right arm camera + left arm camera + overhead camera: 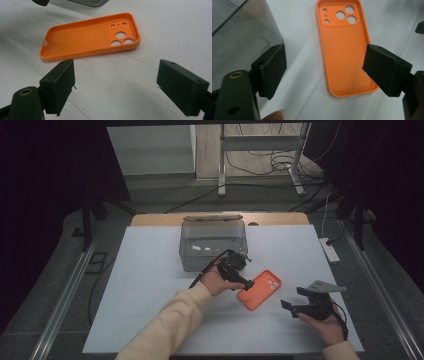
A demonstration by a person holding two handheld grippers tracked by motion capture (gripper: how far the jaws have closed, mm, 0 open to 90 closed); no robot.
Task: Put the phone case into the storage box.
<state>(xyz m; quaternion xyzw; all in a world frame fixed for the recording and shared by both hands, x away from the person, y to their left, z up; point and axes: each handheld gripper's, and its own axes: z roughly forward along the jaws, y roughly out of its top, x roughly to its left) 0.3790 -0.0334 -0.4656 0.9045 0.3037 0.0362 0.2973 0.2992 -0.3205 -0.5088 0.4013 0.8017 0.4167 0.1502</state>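
An orange phone case (259,290) lies inside-up on the white table sheet, its camera holes at the far end. My left gripper (246,284) hovers over the case's near-left end. In the left gripper view its jaws stand open (325,62), the case (344,50) lies below and between them, and the pads are not pressing on it. My right gripper (288,307) is held just right of the case, low over the table. Its jaws are open (115,77) with only bare sheet between them, and the case (87,37) lies a little ahead.
A clear grey plastic box (212,242) stands just behind the left gripper, and its wall (237,37) is close beside the left jaw. The white sheet (150,285) covers the table. A power strip (330,251) lies off the right edge.
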